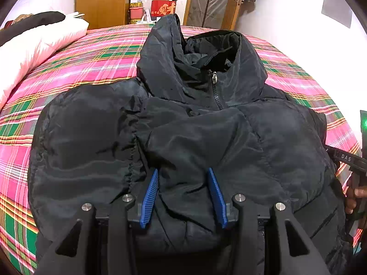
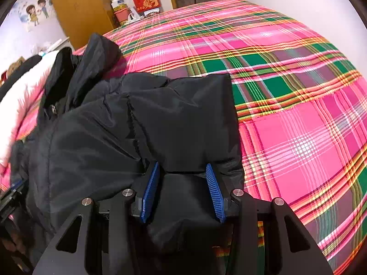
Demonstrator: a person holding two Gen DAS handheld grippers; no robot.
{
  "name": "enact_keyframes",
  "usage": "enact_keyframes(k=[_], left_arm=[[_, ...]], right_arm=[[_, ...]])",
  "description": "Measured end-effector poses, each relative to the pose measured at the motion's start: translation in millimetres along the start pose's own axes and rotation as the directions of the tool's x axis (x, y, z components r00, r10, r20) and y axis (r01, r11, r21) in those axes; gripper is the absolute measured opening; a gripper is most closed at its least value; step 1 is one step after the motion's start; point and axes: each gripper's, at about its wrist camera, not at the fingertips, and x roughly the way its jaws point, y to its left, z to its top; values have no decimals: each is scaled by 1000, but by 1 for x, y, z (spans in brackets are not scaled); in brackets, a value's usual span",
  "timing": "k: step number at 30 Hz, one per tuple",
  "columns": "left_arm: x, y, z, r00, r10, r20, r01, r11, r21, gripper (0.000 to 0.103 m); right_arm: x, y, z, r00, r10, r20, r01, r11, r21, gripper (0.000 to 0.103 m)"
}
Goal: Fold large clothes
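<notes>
A black padded jacket lies front-up on the plaid bed, hood toward the far side and sleeves folded across the chest. The left tool stands apart over the folded sleeve. The right tool is clamped on the jacket's right edge.

Both views are brightly and evenly lit. Strong fisheye bending and dark vignetting are seen at the edges. The wall is overexposed; the right view's left edge is blurred.
</notes>
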Motion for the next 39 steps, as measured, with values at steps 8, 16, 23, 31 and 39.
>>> enact_keyframes(k=[8,16,23,31,39], left_arm=[[-31,11,17,998,-38,56,41,997,-58,46],[-28,62,23,987,155,35,-149,978,-144,46],[-9,62,15,979,203,-15,-204,974,-97,47],[-24,67,19,986,165,-11,-165,977,-132,46],[-67,70,32,991,94,95,-76,981,-179,46]], right_arm=[[-54,12,13,998,1,59,1,999,-36,43],[-38,81,15,998,57,41,-49,983,-179,43],[-5,86,10,999,33,18,-29,986,-162,44],[-21,87,14,1000,14,10,-12,984,-177,44],[-55,93,17,997,71,28,-66,984,-164,45]])
